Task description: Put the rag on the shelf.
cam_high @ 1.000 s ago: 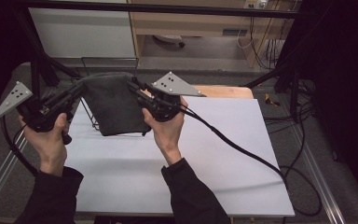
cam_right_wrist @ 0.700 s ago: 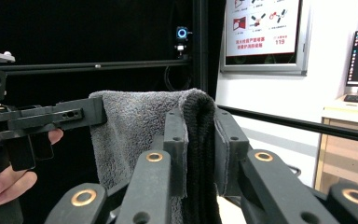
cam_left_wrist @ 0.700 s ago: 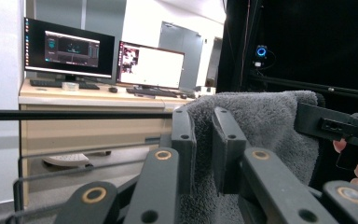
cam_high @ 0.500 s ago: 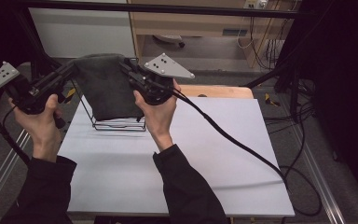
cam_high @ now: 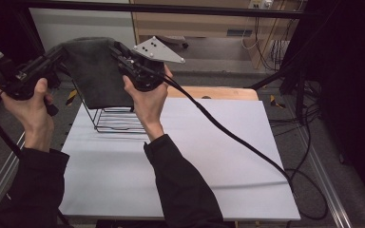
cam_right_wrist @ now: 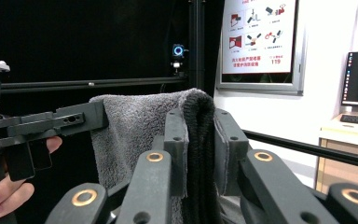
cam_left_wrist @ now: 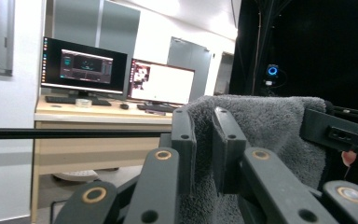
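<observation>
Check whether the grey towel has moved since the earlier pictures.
Yes. The towel, clamped between both grippers, has gone up: it covered most of the wire rack before, and now the rack's lower wires show beneath its hem.

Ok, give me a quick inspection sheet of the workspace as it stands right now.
Surface: white table, mostly bare.
Job's things: grey towel held up by its top edge, hanging over the wire rack at the table's far left.
Clutter: nothing seen.
Grippers: left gripper and right gripper both shut on the towel's edge.
Cables: black cable trails from the right gripper across the table; more cables on the floor at right.
Surroundings: desk with monitors, poster on the wall.
</observation>
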